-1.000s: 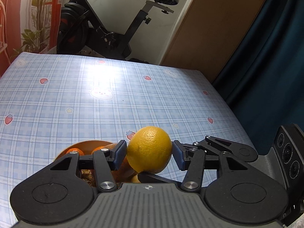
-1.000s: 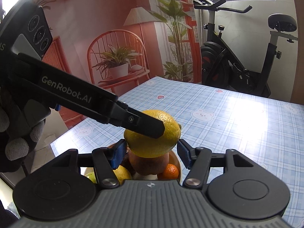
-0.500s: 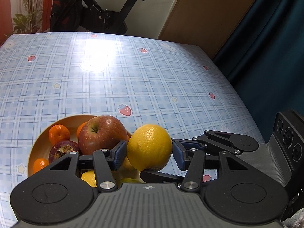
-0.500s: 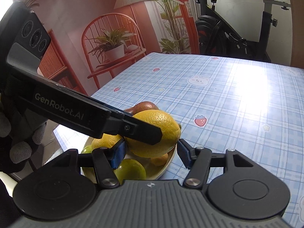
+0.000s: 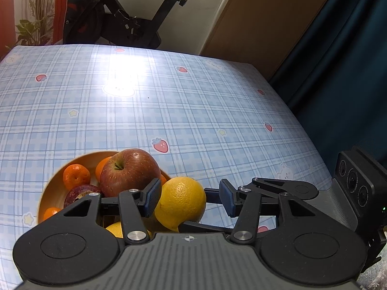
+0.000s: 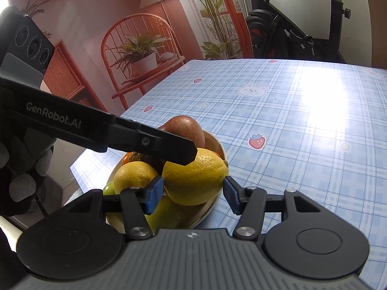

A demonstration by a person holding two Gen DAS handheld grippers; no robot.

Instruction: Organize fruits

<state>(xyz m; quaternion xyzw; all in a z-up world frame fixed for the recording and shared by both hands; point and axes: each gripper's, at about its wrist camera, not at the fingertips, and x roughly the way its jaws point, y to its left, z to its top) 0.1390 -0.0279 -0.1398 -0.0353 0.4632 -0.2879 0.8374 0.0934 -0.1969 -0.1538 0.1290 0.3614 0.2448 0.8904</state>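
Gripping round yellow lemon (image 5: 180, 203) between both grippers; left gripper (image 5: 191, 197) narrow, right pad apart | right gripper (image 6: 191, 194) closing on it | over tan bowl (image 5: 52, 188).

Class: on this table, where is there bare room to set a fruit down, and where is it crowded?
Free: the checked tablecloth beyond the wooden bowl, out to the far edge by the exercise bike, and right toward the dark curtain. Crowded: the bowl, heaped around the red apple.

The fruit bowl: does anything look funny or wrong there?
One thing: the yellow citrus fruit sits between both grippers at once, the left gripper and the right gripper, whose jaws are closing on it. It hangs over the rim of the heaped bowl, so it might roll off if let go.
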